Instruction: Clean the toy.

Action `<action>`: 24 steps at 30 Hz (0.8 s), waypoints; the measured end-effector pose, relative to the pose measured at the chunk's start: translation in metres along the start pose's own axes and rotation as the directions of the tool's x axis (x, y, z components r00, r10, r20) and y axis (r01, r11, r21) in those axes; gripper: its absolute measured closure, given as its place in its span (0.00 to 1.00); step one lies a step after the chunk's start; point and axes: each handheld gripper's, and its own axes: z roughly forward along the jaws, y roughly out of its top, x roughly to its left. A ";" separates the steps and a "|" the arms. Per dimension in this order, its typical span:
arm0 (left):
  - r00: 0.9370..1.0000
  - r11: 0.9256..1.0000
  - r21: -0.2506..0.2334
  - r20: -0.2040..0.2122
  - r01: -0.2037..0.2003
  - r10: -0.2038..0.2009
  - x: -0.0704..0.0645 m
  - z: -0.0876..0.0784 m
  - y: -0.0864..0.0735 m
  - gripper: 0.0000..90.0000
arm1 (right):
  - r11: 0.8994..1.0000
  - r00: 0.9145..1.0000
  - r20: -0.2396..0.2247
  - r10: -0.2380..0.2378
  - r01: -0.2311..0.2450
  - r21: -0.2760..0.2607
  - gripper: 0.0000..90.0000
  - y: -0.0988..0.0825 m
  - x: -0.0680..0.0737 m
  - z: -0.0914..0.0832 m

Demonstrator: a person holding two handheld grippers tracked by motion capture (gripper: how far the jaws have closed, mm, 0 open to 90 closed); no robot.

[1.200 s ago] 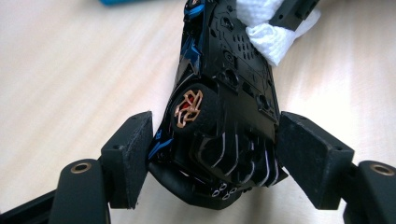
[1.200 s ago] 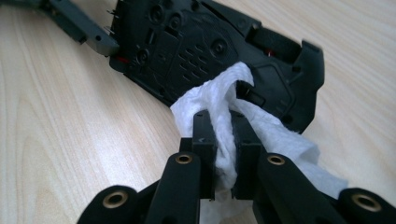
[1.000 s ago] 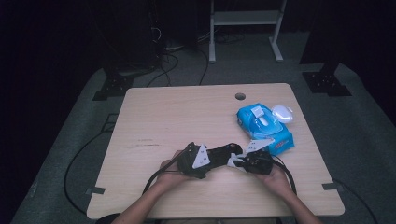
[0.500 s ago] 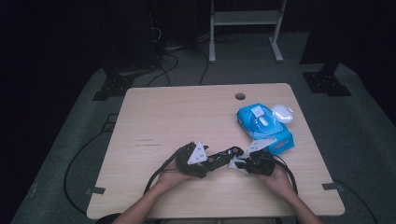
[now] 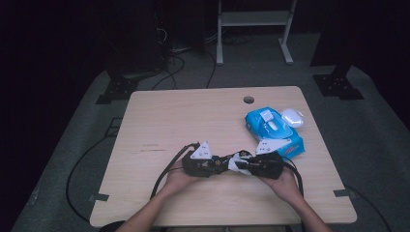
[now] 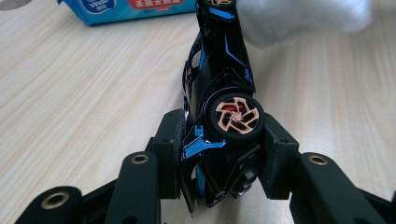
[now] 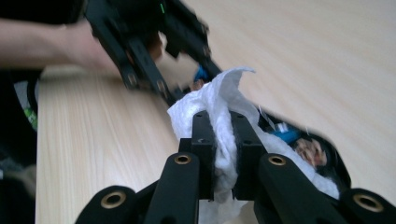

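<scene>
High view: the left gripper (image 5: 220, 162) and the right gripper (image 5: 244, 163) meet tip to tip over the near middle of the pale wooden table (image 5: 169, 121), each in one of the person's hands. Between them sit a black toy car with blue trim and copper wheels (image 5: 223, 161) and a crumpled white wipe (image 5: 238, 163). Just beyond the right gripper lies a blue soft pack of wet wipes (image 5: 270, 128), its white lid flap (image 5: 293, 117) swung open at the far side; what is inside I cannot tell.

Left gripper view: the jaws have just been closing and now clench the toy car (image 6: 219, 88) at one end, pads pressing on either side of a copper wheel (image 6: 235, 116). The car is lifted on its side. The white wipe (image 6: 299, 18) blurs above, and the blue pack (image 6: 126, 9) lies at the top edge.

Right gripper view: the jaws are pinched tight on the white wipe (image 7: 219, 107), which drapes over the dark car (image 7: 310, 149). The left gripper (image 7: 154, 51) is beyond, blurred.
</scene>
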 end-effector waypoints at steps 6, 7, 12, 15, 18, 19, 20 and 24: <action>1.000 1.000 -0.010 0.000 0.015 -0.015 0.002 0.002 0.000 0.64 | 1.000 0.999 0.030 -0.019 0.019 -0.004 0.91 0.027 0.010 0.025; 1.000 1.000 -0.011 0.002 0.016 -0.016 0.002 0.002 0.000 0.64 | 1.000 0.999 0.030 -0.015 0.015 0.005 0.91 0.030 0.012 0.033; 1.000 1.000 -0.006 -0.007 0.010 -0.010 0.002 0.000 -0.001 0.64 | 0.997 0.999 0.026 -0.024 0.022 0.071 0.91 0.033 0.015 0.063; 1.000 1.000 -0.004 -0.004 0.010 -0.010 0.003 -0.001 -0.001 0.64 | 0.997 0.999 0.047 -0.010 0.007 0.071 0.91 0.031 0.008 0.057; 1.000 1.000 -0.005 -0.006 0.015 -0.015 0.003 -0.002 -0.002 0.64 | 0.998 0.995 0.096 0.019 -0.024 0.059 0.91 0.023 -0.004 0.044; 1.000 1.000 -0.004 -0.006 0.010 -0.010 0.003 -0.002 -0.002 0.64 | 0.998 0.994 0.101 0.030 -0.036 0.055 0.91 0.021 -0.006 0.042; 1.000 1.000 -0.006 -0.004 0.011 -0.011 0.003 -0.002 -0.002 0.64 | 0.997 0.993 0.105 0.054 -0.060 0.046 0.91 0.019 -0.010 0.038; 1.000 1.000 -0.010 -0.008 0.012 -0.012 0.002 0.002 0.000 0.64 | 0.997 0.995 0.085 0.060 -0.064 0.034 0.91 0.021 -0.004 0.044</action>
